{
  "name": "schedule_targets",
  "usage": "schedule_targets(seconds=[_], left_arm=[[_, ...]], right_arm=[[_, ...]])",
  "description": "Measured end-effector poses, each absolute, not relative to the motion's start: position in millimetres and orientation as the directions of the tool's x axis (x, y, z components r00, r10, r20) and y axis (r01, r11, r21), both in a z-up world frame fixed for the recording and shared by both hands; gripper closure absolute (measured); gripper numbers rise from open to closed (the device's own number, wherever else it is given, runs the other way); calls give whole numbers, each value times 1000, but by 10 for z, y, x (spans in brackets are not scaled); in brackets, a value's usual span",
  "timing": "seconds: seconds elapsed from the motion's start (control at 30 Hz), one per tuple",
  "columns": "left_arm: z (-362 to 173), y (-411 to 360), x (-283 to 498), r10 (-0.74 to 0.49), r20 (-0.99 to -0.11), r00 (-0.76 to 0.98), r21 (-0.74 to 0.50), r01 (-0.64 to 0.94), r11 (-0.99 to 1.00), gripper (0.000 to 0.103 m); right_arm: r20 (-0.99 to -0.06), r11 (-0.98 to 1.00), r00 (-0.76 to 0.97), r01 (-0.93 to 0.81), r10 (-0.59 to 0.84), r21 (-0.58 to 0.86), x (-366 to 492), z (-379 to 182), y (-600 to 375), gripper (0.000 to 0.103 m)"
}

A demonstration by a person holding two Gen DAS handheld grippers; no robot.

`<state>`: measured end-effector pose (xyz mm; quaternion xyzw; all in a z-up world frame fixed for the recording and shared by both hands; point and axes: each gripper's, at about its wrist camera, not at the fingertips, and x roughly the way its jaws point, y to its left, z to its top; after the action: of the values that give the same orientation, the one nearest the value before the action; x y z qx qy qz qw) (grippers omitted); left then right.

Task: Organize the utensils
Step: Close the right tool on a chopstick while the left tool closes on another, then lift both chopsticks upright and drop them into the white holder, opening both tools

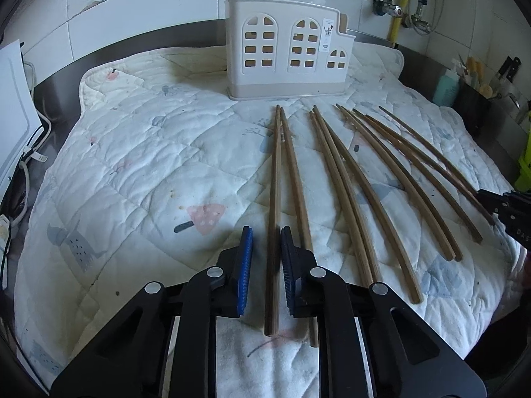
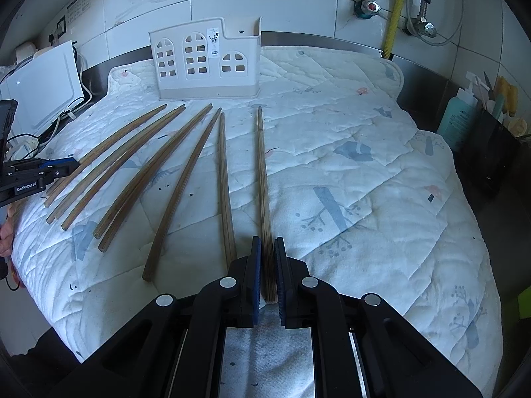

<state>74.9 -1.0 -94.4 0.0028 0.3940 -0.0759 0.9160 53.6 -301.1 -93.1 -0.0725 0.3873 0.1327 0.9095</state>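
we work both ends of the chopstick row. our right gripper point(image 2: 268, 273) clenches the rightmost chopstick point(image 2: 264, 182); our left gripper point(image 1: 267, 275) straddles the leftmost chopstick point(image 1: 275, 199), fingers not yet pressing it. the utensil holder point(image 1: 287, 49) waits at upper centre.

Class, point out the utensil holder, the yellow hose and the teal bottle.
utensil holder point(image 1: 285, 49), left wrist view, windowed front wall.
yellow hose point(image 2: 395, 10), right wrist view, mid-length.
teal bottle point(image 2: 456, 122), right wrist view, body.
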Motion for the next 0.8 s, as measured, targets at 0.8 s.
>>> schedule_targets(seconds=[0.8], left_arm=[[-437,144,553,-196,-601,775,-117,157,981,98]], right_arm=[[-595,959,778,-279,201,-41,344,-195,-2929,96]])
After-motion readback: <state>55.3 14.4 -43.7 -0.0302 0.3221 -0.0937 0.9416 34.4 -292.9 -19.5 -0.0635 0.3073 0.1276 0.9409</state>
